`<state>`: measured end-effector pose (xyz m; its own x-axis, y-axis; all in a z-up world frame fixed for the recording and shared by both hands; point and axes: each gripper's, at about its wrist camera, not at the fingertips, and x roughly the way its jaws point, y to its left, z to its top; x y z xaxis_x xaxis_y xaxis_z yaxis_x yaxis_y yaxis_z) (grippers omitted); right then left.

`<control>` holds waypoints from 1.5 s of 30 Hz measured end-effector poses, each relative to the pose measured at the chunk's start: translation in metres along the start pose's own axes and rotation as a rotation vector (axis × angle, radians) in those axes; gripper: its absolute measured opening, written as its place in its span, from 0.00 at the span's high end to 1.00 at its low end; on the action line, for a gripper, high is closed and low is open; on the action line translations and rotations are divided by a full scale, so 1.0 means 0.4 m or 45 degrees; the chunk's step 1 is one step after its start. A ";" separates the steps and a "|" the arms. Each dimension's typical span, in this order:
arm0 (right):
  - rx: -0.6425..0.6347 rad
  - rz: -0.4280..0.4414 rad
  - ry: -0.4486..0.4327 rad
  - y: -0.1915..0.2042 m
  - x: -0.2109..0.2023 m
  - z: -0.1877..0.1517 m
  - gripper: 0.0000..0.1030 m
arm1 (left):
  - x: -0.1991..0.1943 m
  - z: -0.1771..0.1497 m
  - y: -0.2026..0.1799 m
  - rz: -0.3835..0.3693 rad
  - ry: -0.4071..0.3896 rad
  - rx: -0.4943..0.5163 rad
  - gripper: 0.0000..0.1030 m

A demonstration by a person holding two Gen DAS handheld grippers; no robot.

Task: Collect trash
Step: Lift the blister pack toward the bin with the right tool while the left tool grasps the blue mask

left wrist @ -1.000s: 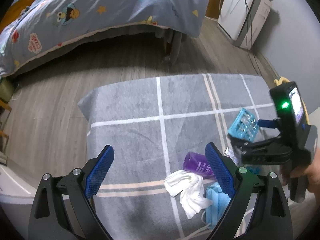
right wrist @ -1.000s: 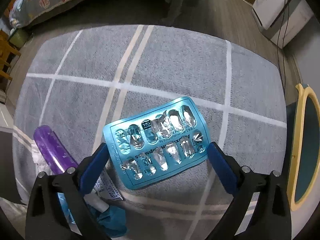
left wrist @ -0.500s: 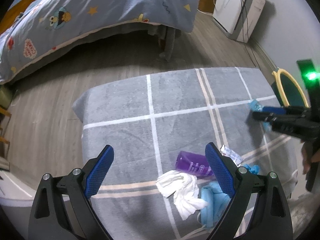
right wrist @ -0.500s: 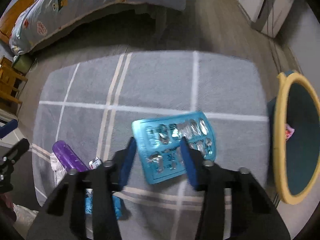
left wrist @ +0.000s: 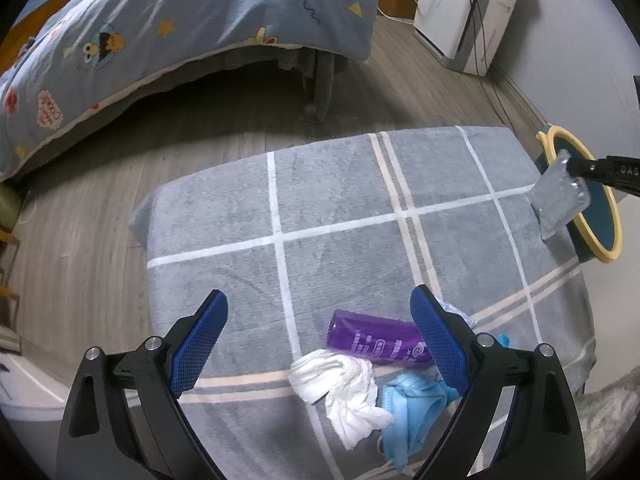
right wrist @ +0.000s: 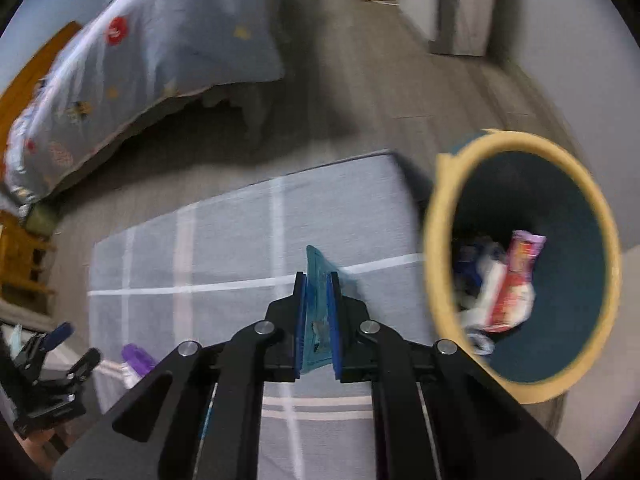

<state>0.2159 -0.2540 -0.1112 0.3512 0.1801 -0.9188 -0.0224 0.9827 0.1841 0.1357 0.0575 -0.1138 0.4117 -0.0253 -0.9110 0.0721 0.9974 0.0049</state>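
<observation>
Between the pads of the right gripper (right wrist: 317,312), pinched edge-on, sat the thin blister pack (right wrist: 316,280). It looked light and bendy, probably slippery. The left gripper (left wrist: 318,336) was spread wide.

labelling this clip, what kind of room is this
Most likely a bedroom at home: a bed with a cartoon-print duvet stands on a wood floor, with a grey checked rug beside it and a yellow-rimmed waste bin at the rug's edge.
</observation>
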 end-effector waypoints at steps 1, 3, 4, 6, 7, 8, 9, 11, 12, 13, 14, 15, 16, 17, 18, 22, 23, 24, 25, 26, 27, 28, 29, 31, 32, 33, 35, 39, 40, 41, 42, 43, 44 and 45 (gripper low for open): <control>0.023 0.012 0.020 -0.015 0.007 0.001 0.91 | 0.002 0.000 -0.003 0.001 0.005 0.002 0.11; 0.099 0.090 0.055 -0.049 0.024 0.001 0.90 | 0.006 0.000 -0.007 0.005 0.011 0.008 0.11; 0.112 0.109 0.056 -0.051 0.027 -0.001 0.90 | 0.008 0.001 -0.009 0.007 0.014 0.011 0.11; 0.099 0.109 0.057 -0.047 0.030 -0.001 0.90 | 0.010 0.002 -0.013 0.006 0.016 0.016 0.11; 0.077 0.075 0.075 -0.043 0.035 -0.003 0.89 | 0.011 0.002 -0.017 0.003 0.017 0.020 0.11; 0.063 0.050 0.088 -0.041 0.041 -0.005 0.85 | 0.013 0.002 -0.020 0.004 0.020 0.028 0.11; 0.045 0.007 0.112 -0.038 0.052 -0.009 0.85 | 0.016 0.001 -0.024 0.005 0.023 0.036 0.11; 0.031 0.001 0.137 -0.033 0.065 -0.017 0.85 | 0.027 -0.005 -0.031 0.006 0.040 0.057 0.11; 0.014 -0.015 0.140 -0.031 0.068 -0.019 0.86 | 0.036 -0.009 -0.035 0.007 0.055 0.067 0.11; 0.006 -0.023 0.131 -0.028 0.066 -0.019 0.88 | 0.047 -0.014 -0.041 0.004 0.073 0.077 0.11; 0.009 -0.024 0.116 -0.028 0.058 -0.016 0.89 | 0.059 -0.018 -0.047 0.001 0.090 0.083 0.11; 0.017 -0.017 0.102 -0.028 0.055 -0.015 0.89 | 0.067 -0.021 -0.052 -0.006 0.103 0.084 0.11; 0.024 -0.006 0.089 -0.027 0.050 -0.012 0.89 | 0.075 -0.024 -0.055 -0.023 0.118 0.079 0.11; 0.023 0.011 0.077 -0.024 0.042 -0.010 0.89 | 0.087 -0.028 -0.057 -0.051 0.141 0.063 0.11; 0.014 0.017 0.074 -0.020 0.038 -0.009 0.89 | 0.094 -0.030 -0.060 -0.062 0.160 0.050 0.11; 0.007 0.025 0.075 -0.018 0.037 -0.010 0.89 | 0.089 -0.033 -0.059 -0.054 0.181 0.007 0.12; 0.002 0.024 0.073 -0.019 0.035 -0.009 0.89 | 0.079 -0.031 -0.062 -0.056 0.161 0.015 0.12; -0.002 0.021 0.070 -0.019 0.033 -0.008 0.89 | 0.064 -0.030 -0.070 -0.054 0.130 0.037 0.12; -0.006 0.017 0.064 -0.019 0.029 -0.006 0.89 | 0.049 -0.032 -0.083 -0.063 0.103 0.067 0.14; -0.008 0.016 0.060 -0.018 0.025 -0.004 0.89 | 0.040 -0.034 -0.094 -0.083 0.092 0.088 0.15; -0.010 0.021 0.055 -0.016 0.019 -0.002 0.89 | 0.029 -0.041 -0.116 -0.125 0.083 0.126 0.18; -0.011 0.025 0.049 -0.014 0.011 -0.002 0.89 | 0.023 -0.048 -0.136 -0.154 0.079 0.158 0.21; -0.011 0.026 0.040 -0.014 0.001 -0.002 0.89 | 0.018 -0.057 -0.157 -0.171 0.076 0.193 0.22; -0.011 0.030 0.030 -0.016 -0.013 -0.004 0.89 | 0.016 -0.080 -0.203 -0.197 0.079 0.261 0.30; -0.010 0.030 0.024 -0.019 -0.021 -0.005 0.89 | 0.020 -0.089 -0.221 -0.210 0.088 0.283 0.34; -0.007 0.027 0.013 -0.024 -0.034 -0.007 0.89 | 0.025 -0.099 -0.242 -0.223 0.107 0.309 0.41; 0.001 0.028 -0.001 -0.033 -0.054 -0.011 0.89 | 0.037 -0.114 -0.274 -0.232 0.134 0.360 0.44; -0.004 0.021 -0.031 -0.044 -0.095 -0.020 0.89 | 0.059 -0.140 -0.323 -0.200 0.157 0.483 0.53; -0.006 0.021 -0.040 -0.047 -0.108 -0.023 0.89 | 0.071 -0.147 -0.331 -0.178 0.178 0.513 0.60; -0.006 0.021 -0.051 -0.050 -0.121 -0.025 0.89 | 0.077 -0.155 -0.334 -0.166 0.191 0.528 0.62; -0.005 0.024 -0.059 -0.053 -0.132 -0.027 0.89 | 0.082 -0.159 -0.338 -0.146 0.193 0.554 0.65; -0.002 0.028 -0.072 -0.057 -0.146 -0.030 0.89 | 0.078 -0.159 -0.338 -0.136 0.183 0.577 0.69; 0.002 0.035 -0.088 -0.061 -0.164 -0.033 0.89 | 0.073 -0.157 -0.342 -0.130 0.173 0.589 0.70; 0.003 0.042 -0.101 -0.064 -0.179 -0.035 0.89 | 0.063 -0.153 -0.341 -0.142 0.156 0.581 0.72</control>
<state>0.1781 -0.2913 -0.0549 0.4234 0.2079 -0.8818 -0.0325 0.9762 0.2146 0.0806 -0.0751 -0.1627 0.2710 -0.0947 -0.9579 0.5117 0.8571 0.0601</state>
